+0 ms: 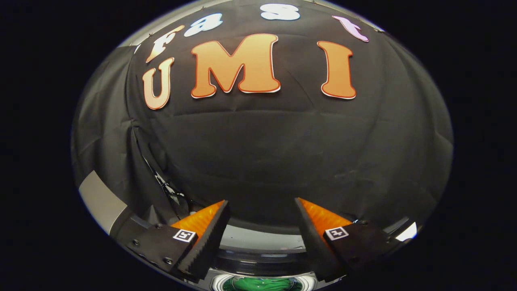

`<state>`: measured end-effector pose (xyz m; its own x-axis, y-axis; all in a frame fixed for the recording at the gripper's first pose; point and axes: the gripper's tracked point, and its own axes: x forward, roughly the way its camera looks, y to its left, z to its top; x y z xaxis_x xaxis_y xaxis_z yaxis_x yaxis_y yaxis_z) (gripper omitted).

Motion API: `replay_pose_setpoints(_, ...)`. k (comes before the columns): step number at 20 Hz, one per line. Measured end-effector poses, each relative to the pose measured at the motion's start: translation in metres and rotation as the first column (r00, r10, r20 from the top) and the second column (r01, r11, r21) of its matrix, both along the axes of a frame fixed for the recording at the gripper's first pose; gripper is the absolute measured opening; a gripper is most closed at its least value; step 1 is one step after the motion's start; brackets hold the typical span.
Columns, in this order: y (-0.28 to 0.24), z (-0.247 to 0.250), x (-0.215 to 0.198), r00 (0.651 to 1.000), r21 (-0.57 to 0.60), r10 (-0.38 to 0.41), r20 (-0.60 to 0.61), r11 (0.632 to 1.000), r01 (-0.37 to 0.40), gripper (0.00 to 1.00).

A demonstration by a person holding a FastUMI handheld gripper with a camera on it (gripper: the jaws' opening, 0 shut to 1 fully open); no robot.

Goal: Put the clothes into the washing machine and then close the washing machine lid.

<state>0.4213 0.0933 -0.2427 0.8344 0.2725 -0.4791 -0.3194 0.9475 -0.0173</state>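
Gripper [260, 204] fingers spread, empty, above washing machine [262, 252] with green clothes [258, 284] cut off.

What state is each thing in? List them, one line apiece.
claw: open, fingers apart, nothing between them
washer: below the fingers, drum opening uncovered
green cloth: lying inside the drum
lid: too little shows to tell

Glossy smooth washing machine [262, 258] rim, matt wrinkled cloth wall [282, 153] behind
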Motion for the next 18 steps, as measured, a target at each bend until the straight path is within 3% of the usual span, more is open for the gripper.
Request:
replay_pose_setpoints(9, -0.002, 0.002, -0.010, 1.000, 0.003, 0.008, 0.014, 1.000, -0.008, 1.00)
replay_pose_setpoints(18, -0.015, 0.009, -0.052, 0.999, 0.015, -0.018, 0.042, 1.000, 0.018, 1.00)
